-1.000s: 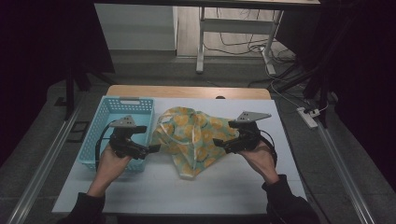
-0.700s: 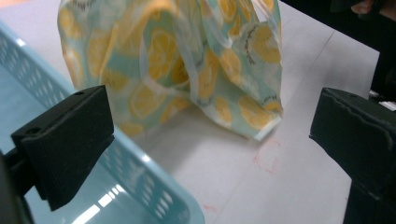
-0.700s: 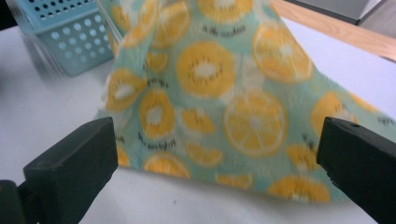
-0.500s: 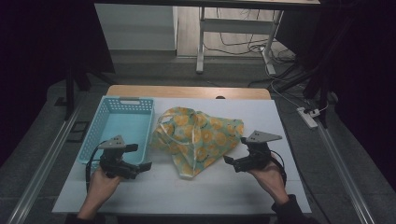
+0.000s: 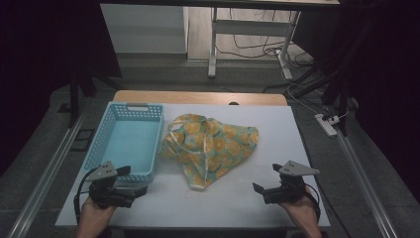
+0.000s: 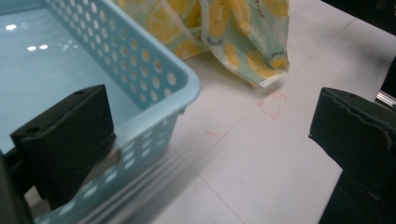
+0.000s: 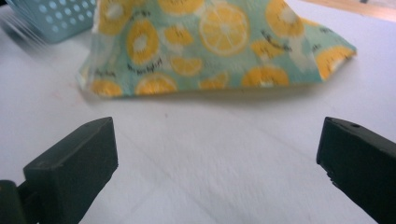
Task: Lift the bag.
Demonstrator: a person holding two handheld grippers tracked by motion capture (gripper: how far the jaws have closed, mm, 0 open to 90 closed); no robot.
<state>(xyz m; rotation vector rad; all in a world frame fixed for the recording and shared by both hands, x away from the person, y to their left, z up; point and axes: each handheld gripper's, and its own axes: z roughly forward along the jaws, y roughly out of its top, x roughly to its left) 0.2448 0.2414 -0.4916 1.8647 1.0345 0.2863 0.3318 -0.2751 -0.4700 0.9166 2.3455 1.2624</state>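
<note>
Lying ahead of both spread, empty claws, the lemon-print cloth [image 5: 210, 145] sits well apart from the left gripper [image 5: 132, 186] and right gripper [image 5: 263, 187], beside the blue basket [image 5: 130, 141] near the left one.

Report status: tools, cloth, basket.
Left tool open, near basket corner. Right tool open, empty. Cloth crumpled on table, beside basket, untouched. Nothing in the way.

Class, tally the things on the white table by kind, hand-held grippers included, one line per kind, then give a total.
Blue basket: 1
Lemon-print cloth: 1
Grippers, left gripper and right gripper, jaws open: 2
Total: 4
</note>
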